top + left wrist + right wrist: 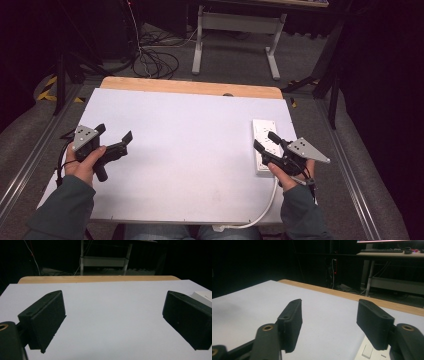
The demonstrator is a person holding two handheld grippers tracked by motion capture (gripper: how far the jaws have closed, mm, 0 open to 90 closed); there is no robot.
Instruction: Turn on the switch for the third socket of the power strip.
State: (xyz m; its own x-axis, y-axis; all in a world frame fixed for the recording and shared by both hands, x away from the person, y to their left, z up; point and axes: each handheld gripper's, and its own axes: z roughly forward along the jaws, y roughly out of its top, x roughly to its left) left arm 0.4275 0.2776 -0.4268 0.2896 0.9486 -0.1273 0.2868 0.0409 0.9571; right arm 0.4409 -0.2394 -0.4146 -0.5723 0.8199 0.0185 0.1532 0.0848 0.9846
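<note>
No text, label, brand, number or sign can be read anywhere. The white power strip (263, 146) at the right of the table carries no legible marking; its face is too small and blurred in the high view, and the corner seen in the right gripper view (372, 352) shows a plain switch without lettering. The lit screen edge on the far desk (384, 241) is unreadable.
</note>
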